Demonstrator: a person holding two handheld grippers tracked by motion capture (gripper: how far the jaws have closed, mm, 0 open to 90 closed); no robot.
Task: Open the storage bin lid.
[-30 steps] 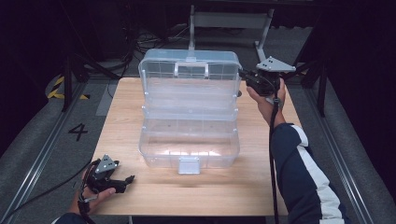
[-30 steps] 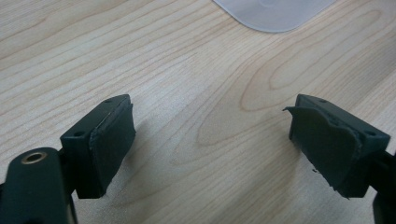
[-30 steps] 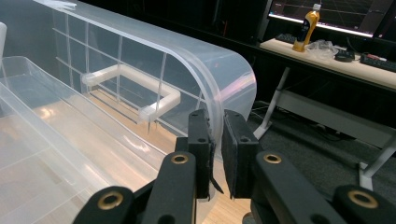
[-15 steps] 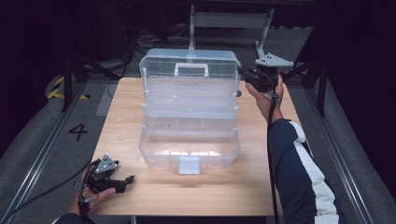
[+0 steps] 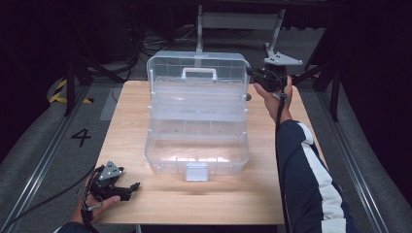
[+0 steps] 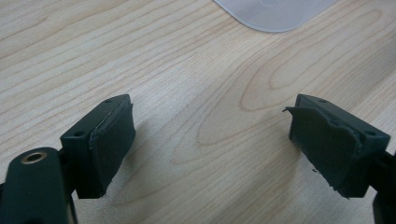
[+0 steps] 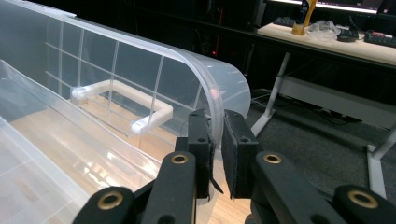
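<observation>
A clear plastic tiered box (image 5: 197, 131) stands open in the middle of the wooden table (image 5: 291, 194), its lid (image 5: 197, 73) with a white handle (image 5: 199, 73) raised at the back. My right gripper (image 5: 250, 75) is at the lid's right edge, shut on the lid rim (image 7: 212, 112); the handle (image 7: 121, 102) shows through the lid. My left gripper (image 5: 135, 187) rests low over the table's near left corner, open with nothing between its pads (image 6: 112, 140). A corner of the box (image 6: 273, 11) lies ahead of it.
The box's front latch (image 5: 197, 171) hangs at its near side. Metal stand legs (image 5: 238, 22) rise behind the table. Dark floor with cables, rails and a number mark (image 5: 80, 137) surrounds it. A desk with items (image 7: 336, 37) stands far off.
The lid has tipped up a little more toward upright, with my right gripper following it upward at the rim. The left gripper has stayed put.
</observation>
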